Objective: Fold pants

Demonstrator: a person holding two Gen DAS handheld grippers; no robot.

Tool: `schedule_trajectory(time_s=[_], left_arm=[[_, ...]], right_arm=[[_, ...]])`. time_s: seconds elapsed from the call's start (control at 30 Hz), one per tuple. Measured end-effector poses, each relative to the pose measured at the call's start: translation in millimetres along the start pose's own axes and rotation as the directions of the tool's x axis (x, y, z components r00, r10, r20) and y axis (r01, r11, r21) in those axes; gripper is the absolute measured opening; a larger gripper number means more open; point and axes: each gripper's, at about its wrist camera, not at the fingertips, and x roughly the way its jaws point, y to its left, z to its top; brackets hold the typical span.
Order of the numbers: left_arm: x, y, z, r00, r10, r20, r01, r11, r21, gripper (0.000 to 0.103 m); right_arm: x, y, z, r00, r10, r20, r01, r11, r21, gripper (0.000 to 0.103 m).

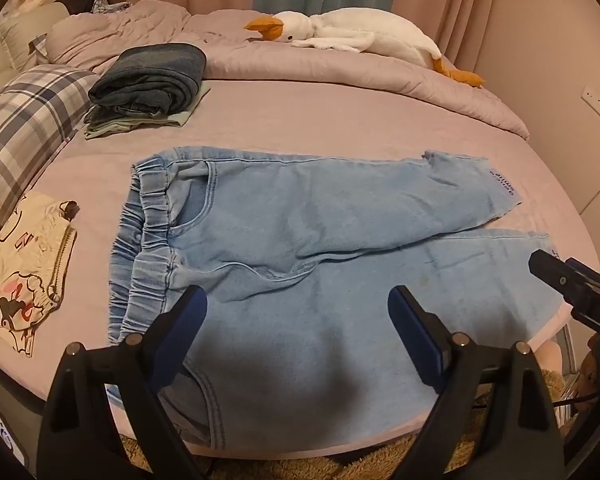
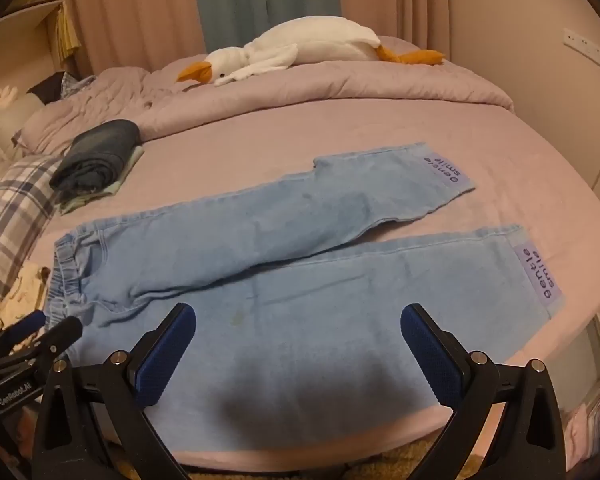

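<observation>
Light blue pants [image 1: 300, 240] lie flat on the pink bed, waistband to the left, both legs spread to the right with printed cuffs; they also show in the right wrist view [image 2: 300, 280]. My left gripper [image 1: 298, 304] is open and empty, above the near leg close to the waistband. My right gripper [image 2: 298, 320] is open and empty, above the near leg's middle. The right gripper shows at the right edge of the left wrist view [image 1: 576, 280]; the left gripper shows at the left edge of the right wrist view [image 2: 32, 336].
A stack of folded dark clothes [image 1: 152, 80] sits at the back left. A cream printed garment [image 1: 24, 268] lies left of the waistband. A plaid pillow [image 1: 24, 128], a bunched duvet [image 1: 340, 60] and a plush goose [image 1: 360, 34] lie behind. The bed's front edge [image 1: 300, 452] is near.
</observation>
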Motion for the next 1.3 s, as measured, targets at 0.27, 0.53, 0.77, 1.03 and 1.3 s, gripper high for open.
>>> schedule_trajectory(time_s=[0.27,0.53,0.77,1.03,1.3], left_arm=[[4,3,-1,1.0,0.013,-0.019,-0.013,1.0,-0.01,0.091],[3,6,-4,1.0,0.017,-0.019,-0.017,1.0,0.009,0.091],[7,10,-5,0.999,0.044,-0.024,-0.044,0.999,0.015,0.091],[8,13,-6,0.999,0.038,-0.039,-0.038,0.999,-0.001,0.091],[10,14,-7,0.997,0.038,-0.067,-0.039,0.999,-0.01,0.091]], right_arm=[[3,5,-1,1.0,0.007,-0.005,-0.007,1.0,-0.008,0.102],[5,7,-2,1.0,0.009,-0.014,-0.009,1.0,-0.012,0.102],[6,7,-2,1.0,0.007,-0.018,-0.007,1.0,-0.009,0.102],[7,5,-2,1.0,0.005,-0.022,-0.005,1.0,-0.002,0.102],[9,1,-3,1.0,0.001,-0.027,-0.001,1.0,0.006,0.102]])
